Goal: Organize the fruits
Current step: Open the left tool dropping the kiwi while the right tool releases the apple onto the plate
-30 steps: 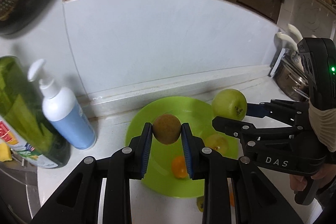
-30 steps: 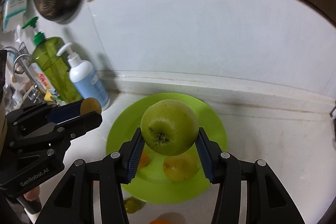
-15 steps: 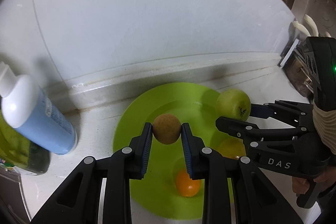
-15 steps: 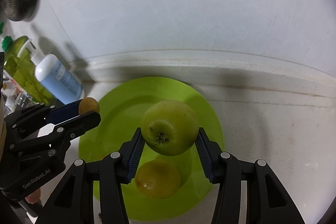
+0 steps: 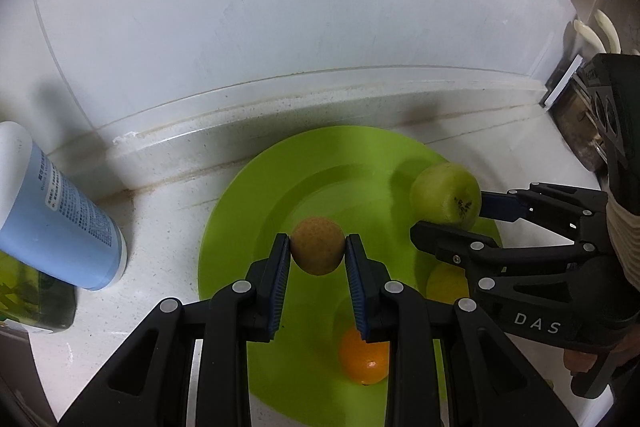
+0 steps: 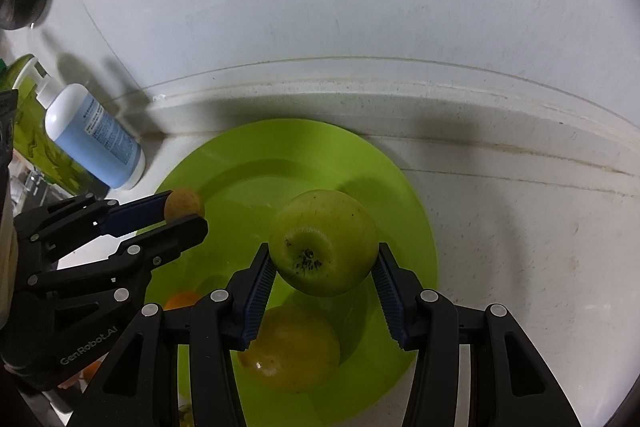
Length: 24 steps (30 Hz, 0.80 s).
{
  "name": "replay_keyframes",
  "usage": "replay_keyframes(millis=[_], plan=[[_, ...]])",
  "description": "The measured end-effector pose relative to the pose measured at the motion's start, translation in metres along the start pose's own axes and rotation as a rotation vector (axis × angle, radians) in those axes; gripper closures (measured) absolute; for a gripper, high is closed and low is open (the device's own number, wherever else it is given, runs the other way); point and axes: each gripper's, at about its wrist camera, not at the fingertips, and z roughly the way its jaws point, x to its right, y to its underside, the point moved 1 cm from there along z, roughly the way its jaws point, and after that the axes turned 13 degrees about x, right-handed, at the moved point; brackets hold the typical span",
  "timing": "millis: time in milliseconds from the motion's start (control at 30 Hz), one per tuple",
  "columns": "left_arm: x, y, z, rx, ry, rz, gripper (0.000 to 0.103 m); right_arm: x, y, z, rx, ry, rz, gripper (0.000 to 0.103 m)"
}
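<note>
My left gripper (image 5: pixel 317 251) is shut on a small round brown fruit (image 5: pixel 317 245) and holds it just above the left part of a lime-green plate (image 5: pixel 248 211). My right gripper (image 6: pixel 323 267) is shut on a green apple (image 6: pixel 323 241) over the plate's (image 6: pixel 224 163) right part. On the plate lie a small orange (image 5: pixel 363 355) and a yellow-green fruit (image 6: pixel 290 349). In the right wrist view the left gripper (image 6: pixel 186 217) shows at the left with the brown fruit (image 6: pixel 184 205). In the left wrist view the apple (image 5: pixel 446 197) shows at the right.
A blue-and-white pump bottle (image 5: pixel 52 215) stands left of the plate against the white back wall, with a green bottle (image 6: pixel 28 115) beside it. A raised counter ledge (image 6: pixel 400 95) runs behind the plate. Dark items (image 5: pixel 580 131) stand at the far right.
Both grippers have moved down and forward toward the plate with their fruits still held. The plate looks larger and nearer now.
</note>
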Motion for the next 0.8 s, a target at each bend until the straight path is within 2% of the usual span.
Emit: replay_keyframes(millis=[233,500,800], plan=[[-0.002,0.0,0.009,-0.016,0.003,-0.011,0.075,0.002,0.003,0.002,-0.014,0.0,-0.001,0.053],[-0.002,0.002,0.017,-0.022,-0.005,-0.013,0.074,-0.004,-0.002,0.001,0.014,-0.001,-0.017,0.053],[-0.001,0.001,-0.001,0.014,-0.021,-0.004,0.067,-0.003,0.005,-0.003,0.025,-0.005,-0.003,0.053]])
